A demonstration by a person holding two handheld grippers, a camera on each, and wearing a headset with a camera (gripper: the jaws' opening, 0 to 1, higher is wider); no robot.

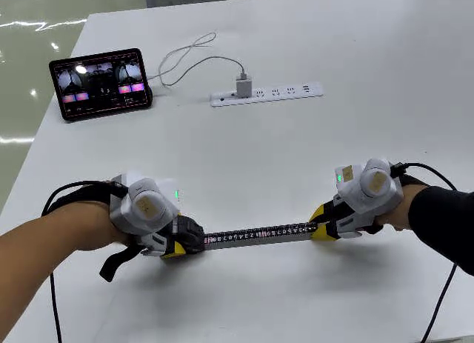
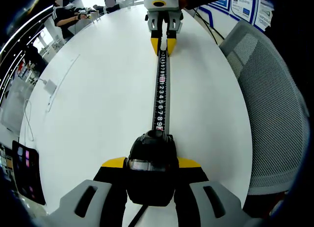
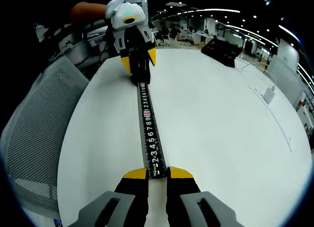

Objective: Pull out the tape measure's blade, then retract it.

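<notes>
Room: open office with rows of ceiling lights (image 3: 216, 11) and desks at the back, seen in the right gripper view. Glossy pale floor (image 1: 37, 32) beyond the far-left corner in the head view. A grey mesh chair (image 2: 274, 104) stands beside the near edge.

Surface (image 1: 296, 135): white, matte, wide. At the far left a tablet (image 1: 101, 83) lies flat, screen lit. To its right, well apart from the work, is a white power strip (image 1: 281, 92) with a charger (image 1: 243, 84) plugged into its left end. A white cable (image 1: 185, 58) loops from the charger toward the tablet.

Work area, near edge:
- Left hand-held gripper (image 1: 181, 239): jaws closed around the black case (image 1: 189, 234) of the tape measure, one yellow tip on each side. The case sits low, at or just above the surface; contact cannot be told.
- Blade (image 1: 259, 233): drawn out of the case, running straight across to the right, close over the surface, numbered face up. Digits are legible in both gripper views.
- Right hand-held gripper (image 1: 321, 224): yellow tips pinched on the blade's free end, which lies between them.
- The two grippers face each other along the blade, well apart. A black lead trails from each toward the near edge.
</notes>
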